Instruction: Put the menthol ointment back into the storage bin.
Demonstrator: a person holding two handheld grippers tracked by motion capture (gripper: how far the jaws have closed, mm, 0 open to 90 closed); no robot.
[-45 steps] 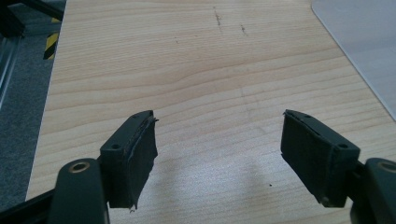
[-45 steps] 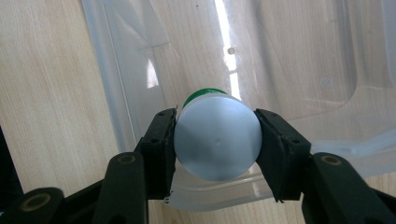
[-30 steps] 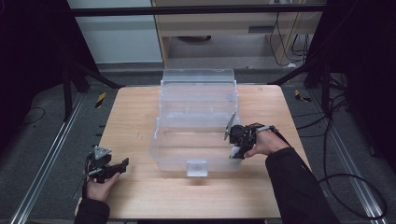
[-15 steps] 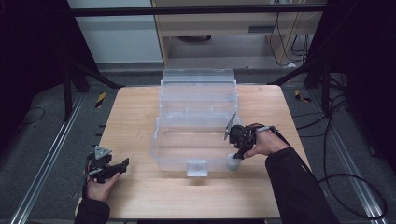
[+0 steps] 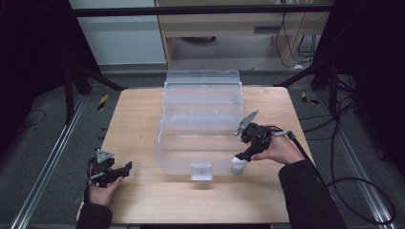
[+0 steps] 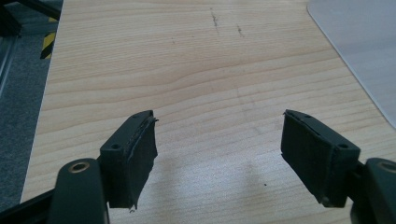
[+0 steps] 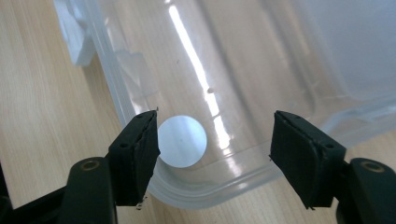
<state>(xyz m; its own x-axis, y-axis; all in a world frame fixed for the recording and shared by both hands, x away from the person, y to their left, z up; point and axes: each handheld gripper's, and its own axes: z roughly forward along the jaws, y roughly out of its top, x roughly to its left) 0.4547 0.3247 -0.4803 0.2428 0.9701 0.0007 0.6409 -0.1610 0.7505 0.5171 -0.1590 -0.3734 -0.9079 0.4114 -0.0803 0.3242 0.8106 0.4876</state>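
Lab-like recording bay: black frame (image 5: pixel 200 8), floor rails (image 5: pixel 45 171), trailing cables (image 5: pixel 344 119).

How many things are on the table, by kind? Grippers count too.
Clear plastic bin: 1
Small white round-topped container, by the bin's front right corner: 1
Handheld grippers: 2, left gripper and right gripper, both with jaws apart
Total: 4
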